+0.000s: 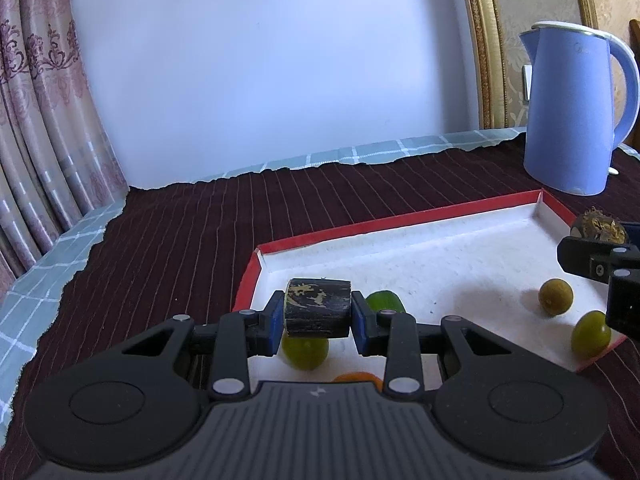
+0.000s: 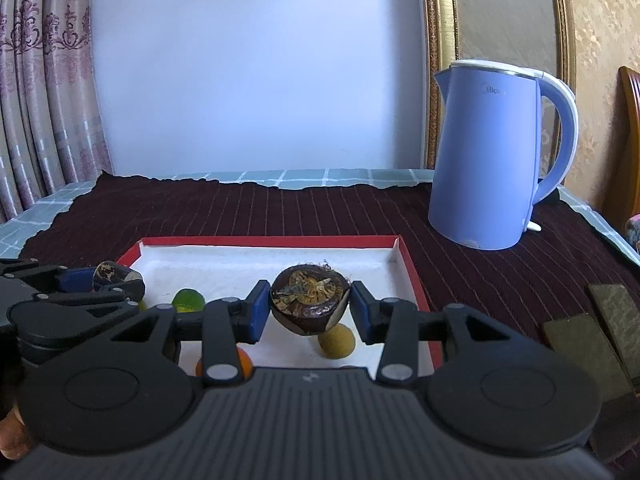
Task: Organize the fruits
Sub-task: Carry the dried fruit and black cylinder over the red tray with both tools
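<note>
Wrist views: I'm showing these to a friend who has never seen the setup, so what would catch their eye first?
Probably the tall blue kettle standing on the dark cloth at the back right, behind the red-edged tray. Next, each hand-held gripper pinches something dark over the tray: the left hand-held gripper a short dark cylinder, the right hand-held gripper a round brown fruit. Small green fruits lie in the tray.
</note>
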Motion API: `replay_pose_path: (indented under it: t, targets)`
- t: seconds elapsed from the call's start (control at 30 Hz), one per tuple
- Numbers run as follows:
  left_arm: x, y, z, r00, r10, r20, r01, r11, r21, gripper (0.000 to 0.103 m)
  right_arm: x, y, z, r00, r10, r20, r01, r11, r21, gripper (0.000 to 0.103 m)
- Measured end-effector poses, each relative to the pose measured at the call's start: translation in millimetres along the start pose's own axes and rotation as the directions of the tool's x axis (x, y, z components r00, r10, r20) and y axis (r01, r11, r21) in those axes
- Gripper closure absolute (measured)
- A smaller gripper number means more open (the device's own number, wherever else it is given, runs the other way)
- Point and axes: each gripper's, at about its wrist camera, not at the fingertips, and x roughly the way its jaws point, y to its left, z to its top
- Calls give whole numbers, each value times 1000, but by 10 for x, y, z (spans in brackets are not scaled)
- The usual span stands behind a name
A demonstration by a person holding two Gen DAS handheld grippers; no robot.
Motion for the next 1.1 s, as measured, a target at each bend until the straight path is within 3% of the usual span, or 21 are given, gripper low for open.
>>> replay_pose_path:
  t: [1.1]
  targets:
    - [386,-245,177,999,1,-38,0,999,37,70,660,-121,68,994,-61,-94,64,997,33,62]
